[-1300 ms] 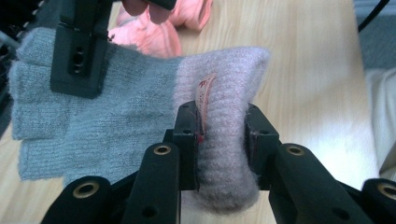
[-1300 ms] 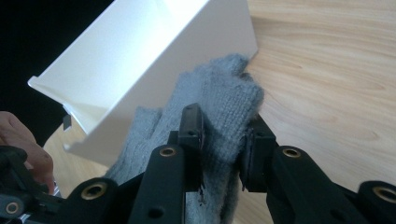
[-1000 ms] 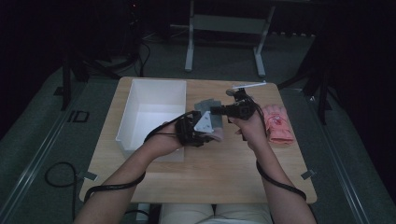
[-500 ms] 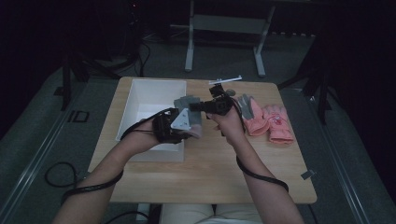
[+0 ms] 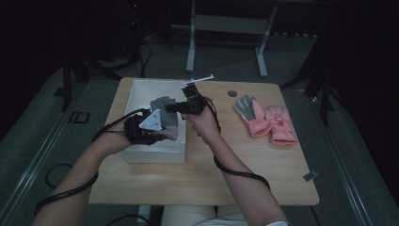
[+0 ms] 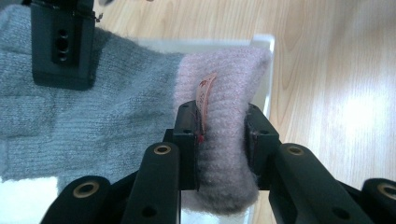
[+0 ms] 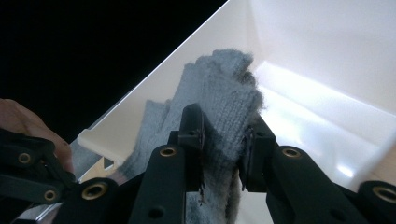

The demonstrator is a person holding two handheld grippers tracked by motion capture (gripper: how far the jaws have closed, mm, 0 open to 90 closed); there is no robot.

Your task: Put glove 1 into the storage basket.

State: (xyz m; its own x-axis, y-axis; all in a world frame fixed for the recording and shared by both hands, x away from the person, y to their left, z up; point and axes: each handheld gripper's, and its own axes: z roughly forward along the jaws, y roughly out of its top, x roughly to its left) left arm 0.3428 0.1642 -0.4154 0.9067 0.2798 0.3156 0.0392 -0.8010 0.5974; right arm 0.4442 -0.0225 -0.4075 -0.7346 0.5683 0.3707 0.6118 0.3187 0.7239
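A knitted glove (image 5: 164, 110) with a grey hand and a pink cuff hangs stretched between both grippers over the white bin (image 5: 155, 153). My left gripper (image 5: 162, 134) is shut on the pink cuff (image 6: 224, 116), a small label sticking up beside one pad. The other gripper's black jaw rests on the grey part (image 6: 116, 112) farther off. My right gripper (image 5: 170, 107) is shut on the grey finger end (image 7: 224, 107), above the bin's white inside (image 7: 303, 88).
A pink and grey glove pair (image 5: 266, 120) lies on the wooden table (image 5: 235, 165) right of the hands. A small dark disc (image 5: 232, 93) sits near the far edge. Cables trail from both grippers. Dark floor and stand legs surround the table.
Both hands have carried the glove leftward from the table's middle to above the bin. The pink pair on the right has stayed put.
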